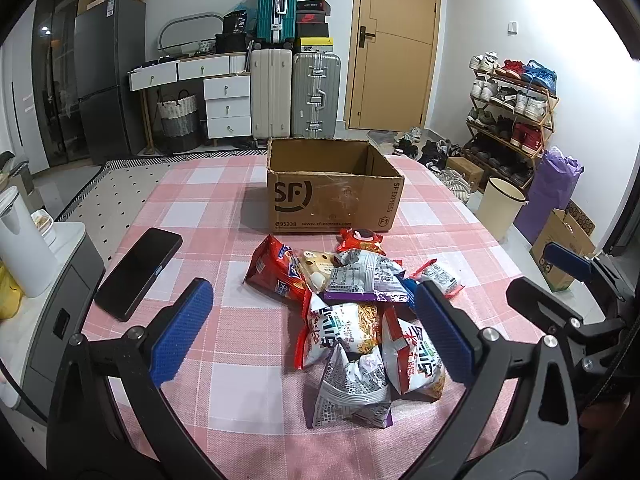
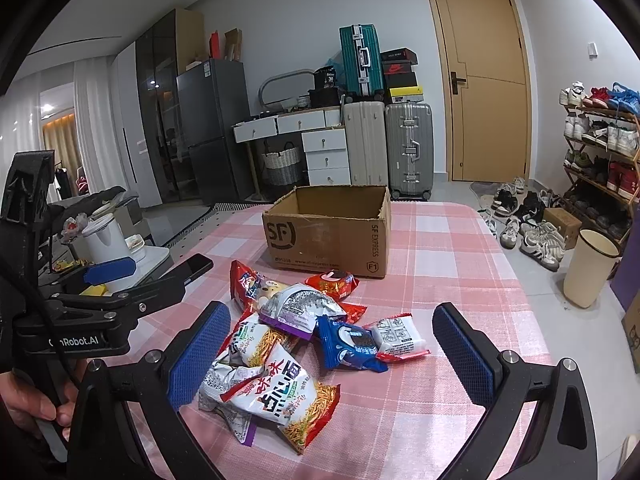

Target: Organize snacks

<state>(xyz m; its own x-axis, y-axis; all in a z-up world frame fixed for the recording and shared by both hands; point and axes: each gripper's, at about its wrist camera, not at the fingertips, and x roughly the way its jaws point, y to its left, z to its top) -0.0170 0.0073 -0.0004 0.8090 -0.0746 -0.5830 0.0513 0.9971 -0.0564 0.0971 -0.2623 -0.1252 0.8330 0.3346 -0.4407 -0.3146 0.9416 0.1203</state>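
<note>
Currently, a pile of snack packets is heaped on the checked tablecloth, just ahead of both grippers, with an open cardboard box seen beyond it. The left gripper and right gripper are both spread wide, holding nothing. The nearest noodle packet is laid lengthwise, pointing away towards the box, closest to the right gripper.

Materials on the checked table

Glossy, crinkled foil-plastic snack packets lay between the right gripper's textured blue rubbery pads; beyond them stood a matt, scuffed cardboard box on woven pink cloth.
</note>
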